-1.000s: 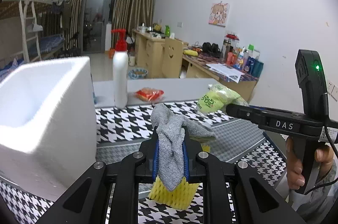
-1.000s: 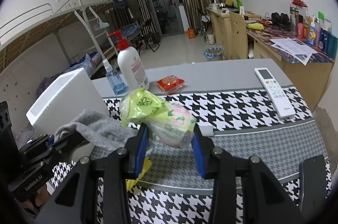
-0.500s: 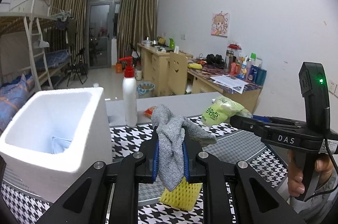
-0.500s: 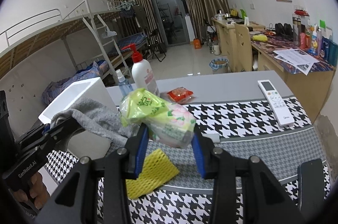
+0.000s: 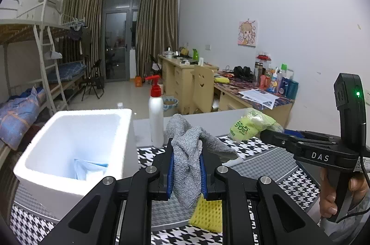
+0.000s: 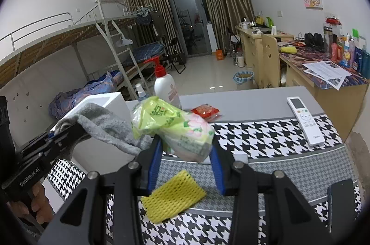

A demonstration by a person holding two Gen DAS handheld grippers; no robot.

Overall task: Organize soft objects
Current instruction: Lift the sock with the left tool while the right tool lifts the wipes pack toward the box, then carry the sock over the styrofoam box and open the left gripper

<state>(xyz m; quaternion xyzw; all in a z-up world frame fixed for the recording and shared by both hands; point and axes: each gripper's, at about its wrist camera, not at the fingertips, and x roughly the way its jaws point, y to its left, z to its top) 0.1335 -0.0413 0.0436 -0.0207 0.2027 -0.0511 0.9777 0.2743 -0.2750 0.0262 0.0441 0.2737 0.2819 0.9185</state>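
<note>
My left gripper (image 5: 186, 172): fingers narrow, clamped on a grey knitted cloth (image 5: 187, 161) that bunches above the blue pads and hangs below them, clear of the table (image 6: 266, 103). My right gripper (image 6: 185, 166): fingers part-way apart, pressed against both sides of a green-and-pink tissue pack (image 6: 175, 127), held above the houndstooth mat (image 6: 266, 136). A yellow foam net sleeve (image 6: 172, 195) lies flat on the mat beneath both grippers. The white foam box (image 5: 76, 147) stands open-topped on the table, just left of the cloth, with a pale blue packet (image 5: 89, 169) inside. A white pump bottle (image 5: 156, 115) stands upright behind the box; a red snack packet (image 6: 205, 111) and a remote control (image 6: 304, 120) rest farther along the table.
</note>
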